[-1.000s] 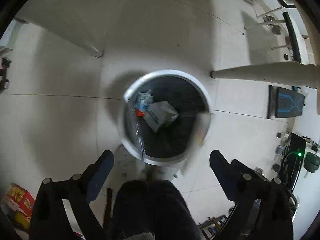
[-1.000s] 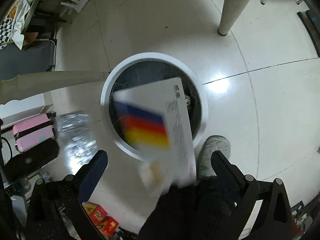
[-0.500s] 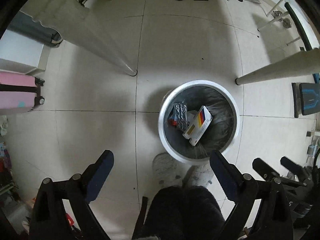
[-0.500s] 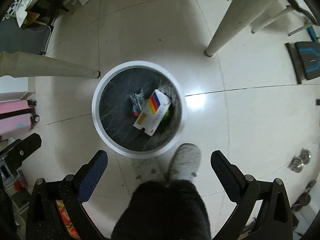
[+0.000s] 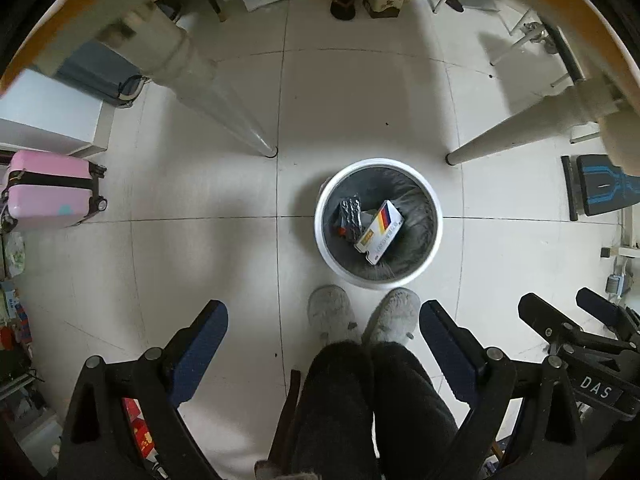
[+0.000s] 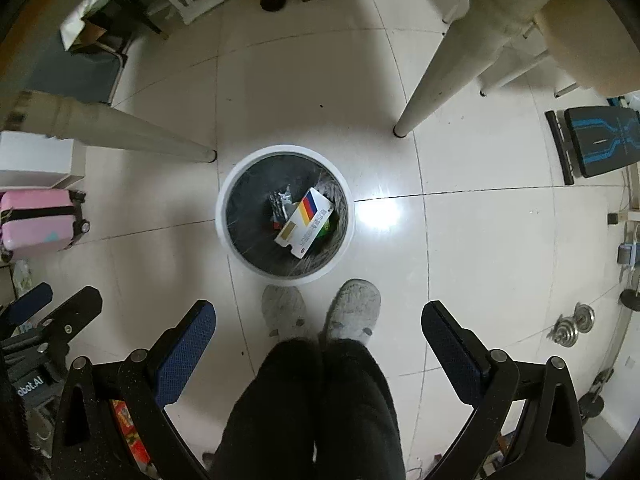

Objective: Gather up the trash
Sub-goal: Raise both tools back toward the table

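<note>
Your left gripper (image 5: pixel 323 322) has its jaws spread wide with nothing between them, and your right gripper (image 6: pixel 318 318) is the same: wide apart, empty, both held high above the floor (image 5: pixel 200 248) and looking down past your slippers (image 6: pixel 320 314).

Just beyond your toes stands the white bin (image 5: pixel 437 216) with its dark liner, between two pale bench legs (image 6: pixel 432 84). The trash is inside it: a flat white box (image 5: pixel 379 232) with a striped colour band lies tilted on top, and a crumpled silvery blister pack (image 5: pixel 350 216) sits just beside it, touching its upper edge. Something red and something green peek out underneath (too hidden to name).

Judging by looks, both pieces would be light. The box is thin card, stiff along its edges but easy to crush across the broad faces, so if you ever need to shift it, pinch across a short end or a long edge. The foil pack looks thin, bendy and probably slick; take it well in from the rim.

I see no loose trash on the floor around the bin.
</note>
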`<state>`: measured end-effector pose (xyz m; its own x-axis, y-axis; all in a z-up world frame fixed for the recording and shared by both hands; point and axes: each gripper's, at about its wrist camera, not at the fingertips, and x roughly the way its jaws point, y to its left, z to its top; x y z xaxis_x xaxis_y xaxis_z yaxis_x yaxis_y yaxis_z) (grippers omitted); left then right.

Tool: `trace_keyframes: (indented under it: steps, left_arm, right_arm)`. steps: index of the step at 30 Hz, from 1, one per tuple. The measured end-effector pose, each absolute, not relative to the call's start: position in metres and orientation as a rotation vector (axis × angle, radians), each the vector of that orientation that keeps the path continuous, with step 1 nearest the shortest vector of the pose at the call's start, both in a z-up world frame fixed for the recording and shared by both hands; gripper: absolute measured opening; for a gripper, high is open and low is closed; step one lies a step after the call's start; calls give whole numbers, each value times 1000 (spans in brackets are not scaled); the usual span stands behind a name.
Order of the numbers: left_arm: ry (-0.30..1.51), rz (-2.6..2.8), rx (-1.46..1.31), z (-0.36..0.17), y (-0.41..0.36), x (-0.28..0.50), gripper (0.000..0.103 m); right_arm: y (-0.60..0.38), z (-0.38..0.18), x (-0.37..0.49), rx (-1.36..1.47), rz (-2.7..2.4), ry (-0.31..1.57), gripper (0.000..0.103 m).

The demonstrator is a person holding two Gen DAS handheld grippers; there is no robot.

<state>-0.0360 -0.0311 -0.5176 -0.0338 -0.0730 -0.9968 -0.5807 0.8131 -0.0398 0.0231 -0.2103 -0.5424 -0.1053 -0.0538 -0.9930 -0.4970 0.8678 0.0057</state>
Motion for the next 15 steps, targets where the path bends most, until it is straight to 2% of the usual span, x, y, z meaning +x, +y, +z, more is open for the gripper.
trace_keyframes:
  steps: [10,15]
  left_arm:
    - [1473,454,-570,-410,-13,-43,98]
    - [1390,506,-533,-360,8,-22,98]
  right_arm:
    - [-197,-411,15,-399,426,1595,103]
    - [-183,-342,36,-311,468,1538,103]
